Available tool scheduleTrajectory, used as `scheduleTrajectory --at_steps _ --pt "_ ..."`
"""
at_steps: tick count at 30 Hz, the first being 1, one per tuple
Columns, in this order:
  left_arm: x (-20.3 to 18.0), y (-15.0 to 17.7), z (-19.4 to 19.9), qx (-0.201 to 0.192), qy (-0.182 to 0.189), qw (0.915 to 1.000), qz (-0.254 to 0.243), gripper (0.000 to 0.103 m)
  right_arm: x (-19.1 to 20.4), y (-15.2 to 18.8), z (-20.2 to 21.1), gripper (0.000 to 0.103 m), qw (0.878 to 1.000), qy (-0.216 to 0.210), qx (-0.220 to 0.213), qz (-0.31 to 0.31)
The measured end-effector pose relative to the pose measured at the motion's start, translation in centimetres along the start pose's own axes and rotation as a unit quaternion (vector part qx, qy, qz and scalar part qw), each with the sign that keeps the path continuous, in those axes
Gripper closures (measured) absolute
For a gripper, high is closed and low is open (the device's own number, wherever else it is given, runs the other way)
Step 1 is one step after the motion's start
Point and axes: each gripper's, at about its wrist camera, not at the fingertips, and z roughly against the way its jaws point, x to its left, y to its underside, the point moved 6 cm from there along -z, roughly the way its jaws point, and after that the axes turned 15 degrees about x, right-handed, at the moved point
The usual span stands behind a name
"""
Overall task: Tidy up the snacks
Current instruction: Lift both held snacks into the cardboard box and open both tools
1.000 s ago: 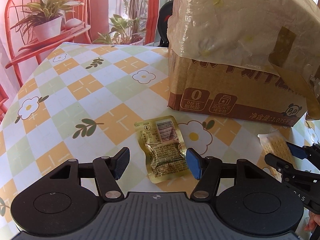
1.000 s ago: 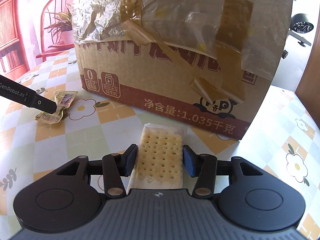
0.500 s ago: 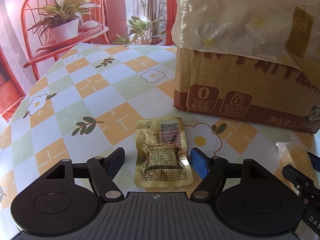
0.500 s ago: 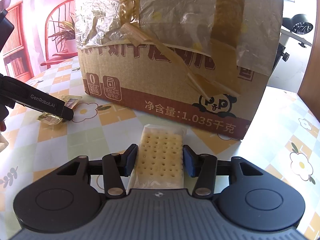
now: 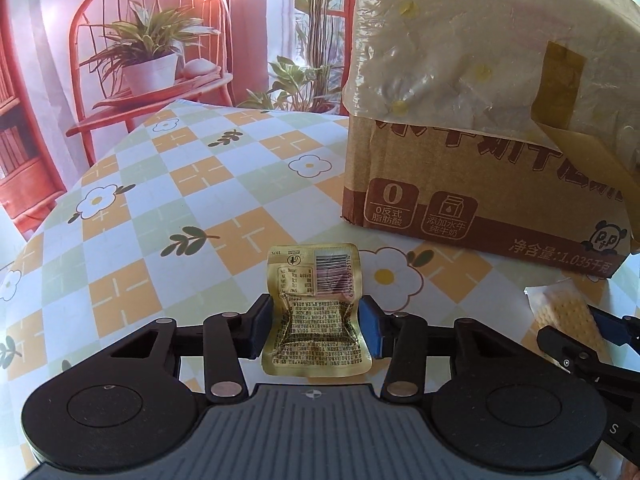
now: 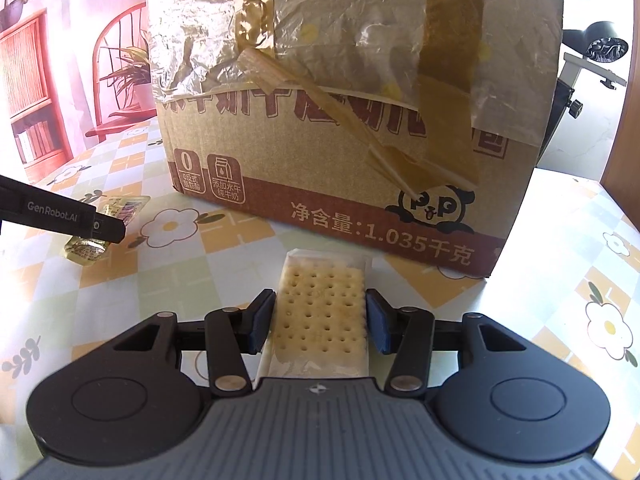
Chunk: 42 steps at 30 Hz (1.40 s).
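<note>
A gold foil snack packet (image 5: 316, 312) lies on the checked tablecloth (image 5: 192, 200), printed side up. My left gripper (image 5: 316, 320) straddles it and its jaws are closing, the blue pads (image 5: 370, 330) touching the packet's two sides. In the right wrist view, a clear-wrapped cracker packet (image 6: 320, 304) sits between the pads of my right gripper (image 6: 320, 320), which is shut on it. That same view shows a left finger (image 6: 80, 220) over the gold packet (image 6: 86, 248). The cracker packet (image 5: 560, 312) shows at the right edge of the left wrist view.
A large cardboard box (image 6: 320, 160), its top covered in plastic film and brown tape, stands just behind both snacks. A red chair with a potted plant (image 5: 148, 72) is beyond the table's far left edge. Bare tablecloth (image 6: 560, 280) lies to the right.
My left gripper slid forward over the gold packet, opened wider, then closed until its pads met the packet's sides. The right gripper kept still with the cracker packet.
</note>
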Motion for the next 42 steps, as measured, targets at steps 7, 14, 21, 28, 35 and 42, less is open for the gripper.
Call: scheduleTrajectory --at_steps 7,14,21,28,35,42 --pt "-0.2 0.4 1.0 0.001 0.008 1.0 0.002 0.054 0.0 0.1 0.1 0.052 1.0 -0.005 0.0 -0.005" --pt "-0.7 1.5 1.4 0.004 0.014 0.9999 -0.005 0.054 0.0 0.1 0.1 0.052 1.0 -0.008 -0.001 -0.005" --pt "-0.8 1.8 2.0 -0.003 0.021 0.9998 -0.006 0.054 0.2 0.3 0.3 0.054 1.0 -0.011 -0.002 -0.002" --pt "0.0 1.0 4.0 -0.034 0.033 0.9988 0.008 0.054 0.7 0.1 1.9 0.054 0.999 -0.04 -0.024 0.009" --pt "0.8 -0.4 7.3 -0.079 0.052 0.9953 0.024 0.054 2.3 -1.8 6.2 0.054 0.993 -0.067 -0.086 0.054" --pt "1.2 -3.0 10.9 -0.12 0.067 0.9899 0.034 0.054 3.0 -5.4 11.0 0.054 0.981 -0.098 -0.154 0.068"
